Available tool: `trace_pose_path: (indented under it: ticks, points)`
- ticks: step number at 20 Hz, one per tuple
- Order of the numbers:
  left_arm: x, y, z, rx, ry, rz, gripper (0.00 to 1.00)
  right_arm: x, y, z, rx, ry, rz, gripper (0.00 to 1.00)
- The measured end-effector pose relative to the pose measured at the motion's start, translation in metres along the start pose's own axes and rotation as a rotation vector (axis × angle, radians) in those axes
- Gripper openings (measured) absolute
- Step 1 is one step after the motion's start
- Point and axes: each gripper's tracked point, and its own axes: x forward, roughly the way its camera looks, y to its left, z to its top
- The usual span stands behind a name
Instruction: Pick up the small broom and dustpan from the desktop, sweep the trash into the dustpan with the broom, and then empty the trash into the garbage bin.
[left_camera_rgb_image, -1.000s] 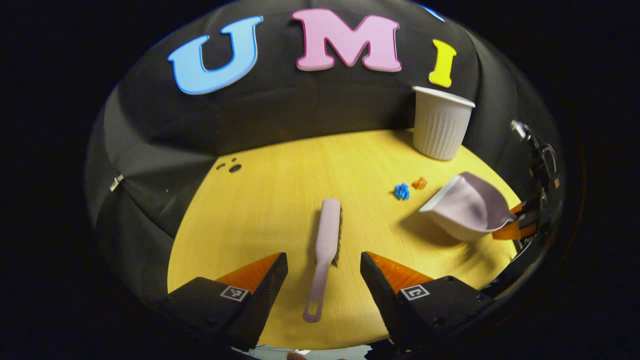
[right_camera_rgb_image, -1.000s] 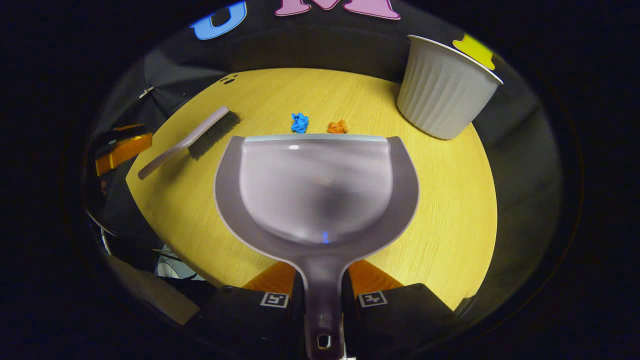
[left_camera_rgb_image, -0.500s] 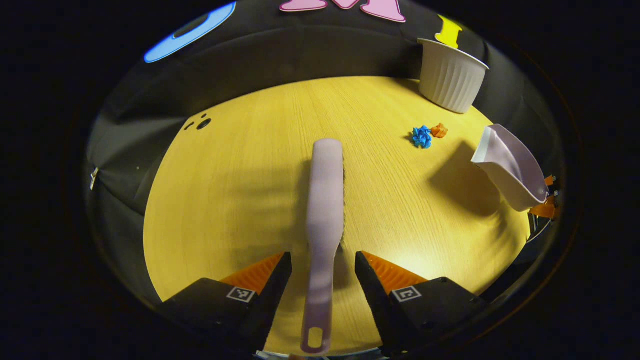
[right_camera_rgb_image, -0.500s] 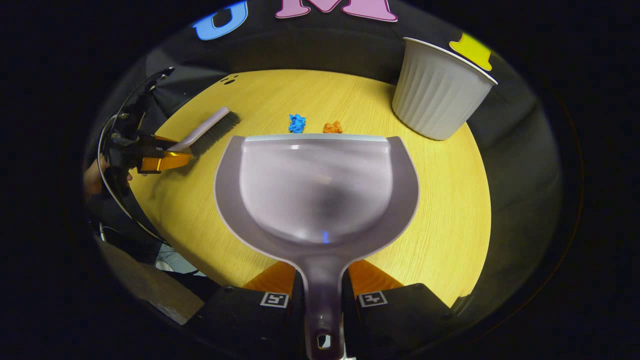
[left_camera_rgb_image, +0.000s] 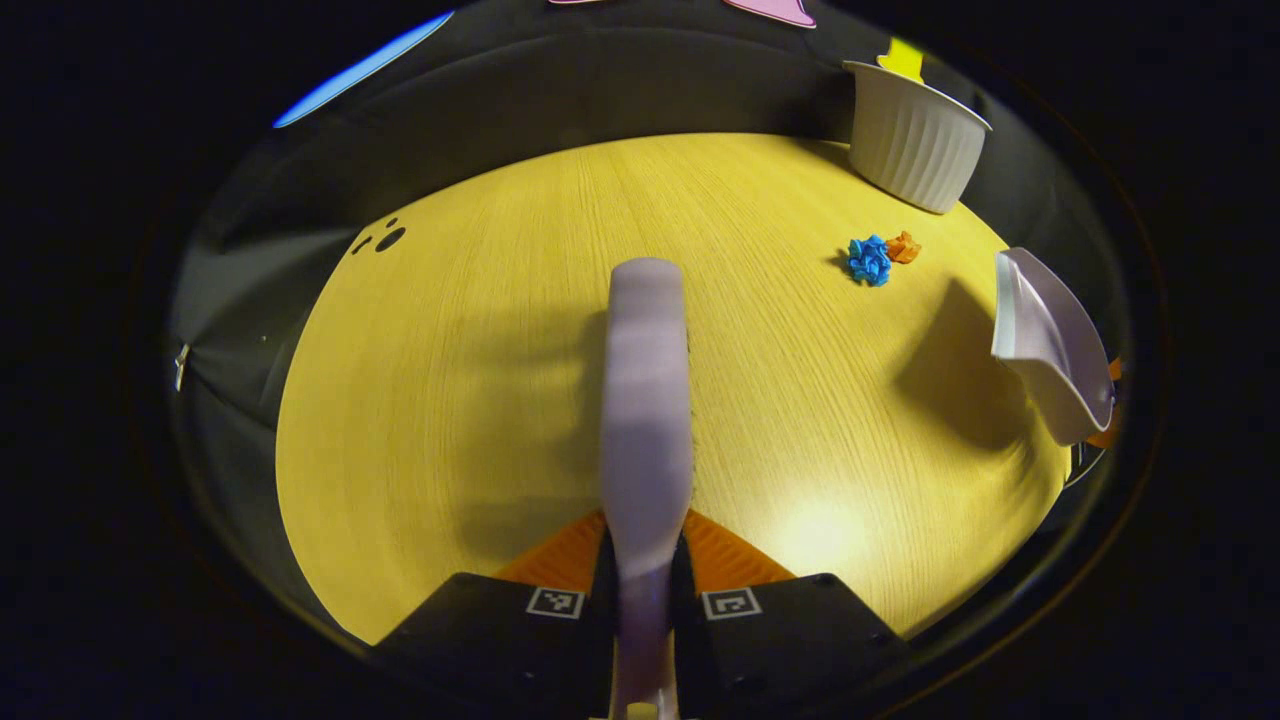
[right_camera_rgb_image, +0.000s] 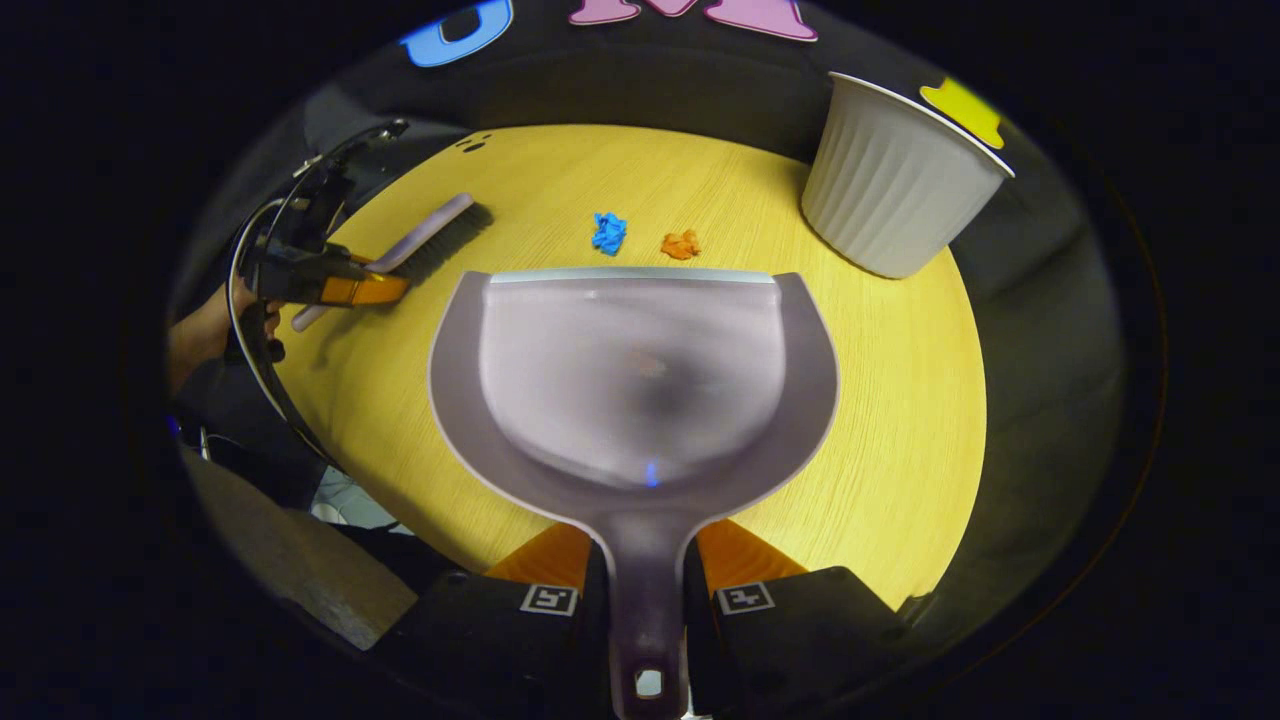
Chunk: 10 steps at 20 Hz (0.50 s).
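My left gripper (left_camera_rgb_image: 643, 560) is shut on the handle of the small lilac broom (left_camera_rgb_image: 645, 400), whose back points away over the yellow desktop (left_camera_rgb_image: 480, 380). My right gripper (right_camera_rgb_image: 645, 565) is shut on the handle of the lilac dustpan (right_camera_rgb_image: 630, 380), held above the desk with its lip toward the trash. A blue paper scrap (right_camera_rgb_image: 608, 232) and an orange scrap (right_camera_rgb_image: 680, 244) lie just beyond that lip. In the left gripper view the blue scrap (left_camera_rgb_image: 869, 260) and orange scrap (left_camera_rgb_image: 903, 247) lie to the right, with the dustpan (left_camera_rgb_image: 1050, 345) farther right. The right gripper view shows the broom (right_camera_rgb_image: 420, 250) in the left gripper (right_camera_rgb_image: 345, 290).
A white ribbed garbage bin (right_camera_rgb_image: 895, 190) stands at the far right of the desk, the bin (left_camera_rgb_image: 915, 135) near the black cloth wall. A person's hand (right_camera_rgb_image: 200, 335) holds the left gripper at the desk's left edge. Small dark holes (left_camera_rgb_image: 385, 238) mark the desk's far left.
My left gripper moved forward over the broom's handle and closed on it. The right gripper kept its hold on the dustpan and shifted only slightly.
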Motion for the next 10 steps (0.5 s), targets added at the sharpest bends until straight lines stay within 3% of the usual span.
trace_pose_path:
  ticks: [4, 8, 9, 10]
  points:
    - [-0.007, -0.008, 0.038, 0.063, -0.059, -0.027, 0.27, -0.003, -0.011, -0.009, -0.118, 0.1, -0.011, 0.36]
    - [-0.003, -0.03, 0.08, 0.123, -0.091, -0.06, 0.26, -0.003, -0.014, -0.015, -0.123, 0.176, 0.021, 0.36]
    - [0.0, -0.036, 0.089, 0.144, -0.096, -0.064, 0.27, -0.002, -0.015, -0.014, -0.129, 0.186, 0.025, 0.31]
    - [0.003, -0.043, 0.099, 0.165, -0.099, -0.071, 0.27, -0.001, -0.017, -0.013, -0.137, 0.195, 0.028, 0.35]
